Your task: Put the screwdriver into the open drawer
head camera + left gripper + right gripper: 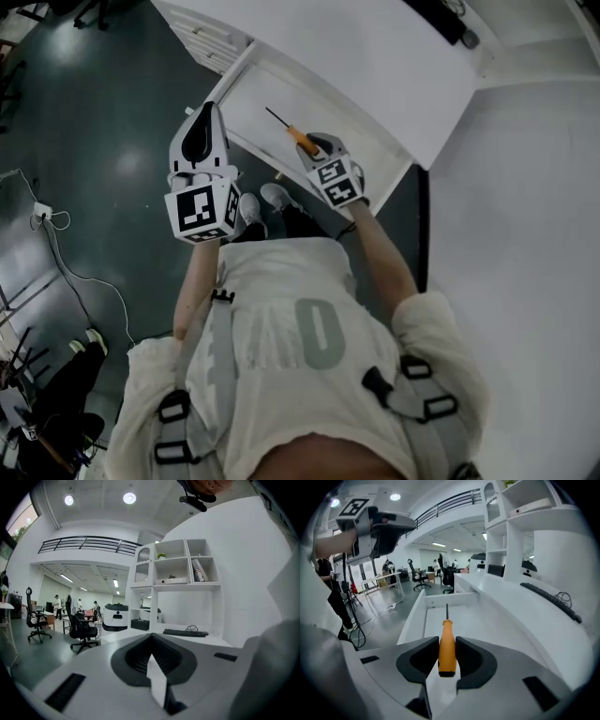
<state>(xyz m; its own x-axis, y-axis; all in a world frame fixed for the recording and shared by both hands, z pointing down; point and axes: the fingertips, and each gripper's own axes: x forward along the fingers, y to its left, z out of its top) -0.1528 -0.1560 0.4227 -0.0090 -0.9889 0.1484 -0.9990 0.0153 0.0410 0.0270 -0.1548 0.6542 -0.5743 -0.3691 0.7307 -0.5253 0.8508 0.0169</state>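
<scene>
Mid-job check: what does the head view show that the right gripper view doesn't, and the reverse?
Head view only: the person's shoes on the floor beside the open drawer. Right gripper view only: the right gripper's jaws closed on the screwdriver's orange handle, and office chairs behind. Both: the screwdriver over the open drawer, and the left gripper beside it.

**Head view:** camera above the person, facing steeply down past the torso onto the left gripper [206, 117], the right gripper [319, 145] and, just beyond their tips, the open drawer [347, 122].

**Left gripper view:** camera close behind the left gripper [152, 653], facing nearly level across the desk top [117, 637] to the keyboard [183, 633] far ahead.

**Right gripper view:** camera close behind the right gripper [446, 656], tilted down into the drawer [412, 616] directly ahead of it. The left gripper [401, 527] shows above and to its left.

**Shared:** the drawer and the screwdriver [295, 134] [447, 646] appear in the head and right gripper views. The keyboard [551, 601] appears in both gripper views.
</scene>
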